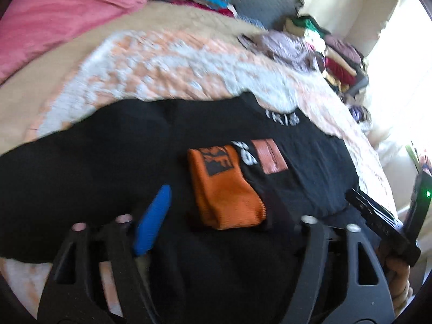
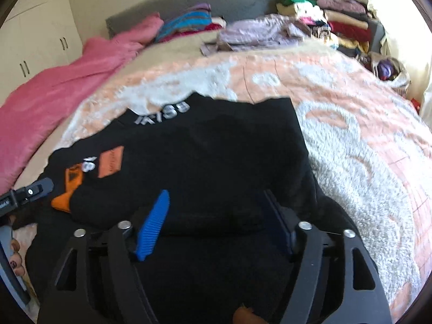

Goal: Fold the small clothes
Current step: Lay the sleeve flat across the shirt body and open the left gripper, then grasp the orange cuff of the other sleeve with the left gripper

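My right gripper: jaws spread wide, nothing between the blue pads but black cloth lying underneath, not pinched. My left gripper: one blue pad visible, far pad hidden behind cloth, linkage looks spread; can't tell for sure if it's gripping.

Black shirt lies flat on the peach-white blanket, right under both grippers and running to 12 o'clock, collar text at far end, so the long axis goes 6 to 12. In the right view the shirt's right edge is at 1 o'clock, just beside my jaws. Orange patch sits at 12 o'clock of left gripper, close.

Judgement: near hem is closest to both; right gripper nearer to the right edge. Views blurred.

Clothes pile at 1 o'clock, well apart.
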The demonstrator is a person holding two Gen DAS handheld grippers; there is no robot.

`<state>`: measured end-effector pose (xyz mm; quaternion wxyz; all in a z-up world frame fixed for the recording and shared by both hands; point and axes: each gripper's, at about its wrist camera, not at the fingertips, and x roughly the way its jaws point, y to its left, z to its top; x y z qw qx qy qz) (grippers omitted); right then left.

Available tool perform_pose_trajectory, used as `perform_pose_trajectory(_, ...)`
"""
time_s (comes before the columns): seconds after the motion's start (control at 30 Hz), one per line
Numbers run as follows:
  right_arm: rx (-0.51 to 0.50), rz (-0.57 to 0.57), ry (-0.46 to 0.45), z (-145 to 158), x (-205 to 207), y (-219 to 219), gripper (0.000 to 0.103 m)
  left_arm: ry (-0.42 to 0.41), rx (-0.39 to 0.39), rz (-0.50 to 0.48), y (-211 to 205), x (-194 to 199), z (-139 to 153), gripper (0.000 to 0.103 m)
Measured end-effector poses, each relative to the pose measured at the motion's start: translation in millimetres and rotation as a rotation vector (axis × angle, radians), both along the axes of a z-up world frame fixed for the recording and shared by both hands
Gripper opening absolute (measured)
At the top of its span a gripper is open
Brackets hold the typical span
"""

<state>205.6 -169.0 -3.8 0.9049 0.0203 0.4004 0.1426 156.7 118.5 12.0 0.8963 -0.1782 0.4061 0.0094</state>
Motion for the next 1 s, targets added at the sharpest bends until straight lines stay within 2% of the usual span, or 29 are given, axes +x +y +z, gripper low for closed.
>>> perform_pose_trajectory(0.03,-0.002,0.009,-0.021,4.4,-4.8,2.4,0.078,-0.008,0.011,0.023,2.6,-2.0,2.9,0.084)
perform_pose_trajectory(0.1,-0.002,0.026,-0.047,10.9,-12.1,7.4,0.085,-0.022,0.025,0.061,10.8,-10.7,7.2,0.086)
perform_pose_trajectory(0.13,0.0,0.035,-0.062,15.4,-16.2,11.9,0.092,-0.02,0.032,0.075,15.3,-14.2,7.8,0.089)
perform_pose_trajectory(0.17,0.002,0.039,-0.069,17.4,-18.3,14.0,0.094,-0.017,0.04,0.088,18.0,-16.1,8.1,0.093)
perform_pose_trajectory(0.3,0.02,0.055,-0.098,26.8,-27.4,24.2,0.098,-0.016,0.059,0.152,33.1,-27.4,9.5,0.093)
perform_pose_trajectory(0.57,0.022,0.148,-0.12,37.8,-40.8,57.9,0.098,-0.011,0.155,0.266,59.2,-51.7,13.2,0.093)
perform_pose_trajectory(0.93,0.018,0.31,-0.134,47.9,-61.8,120.8,0.098,0.02,0.184,0.408,97.6,-82.5,10.2,0.094)
perform_pose_trajectory(1.0,0.017,0.335,-0.14,50.6,-65.3,130.8,0.098,0.017,0.193,0.458,107.8,-91.2,11.8,0.094)
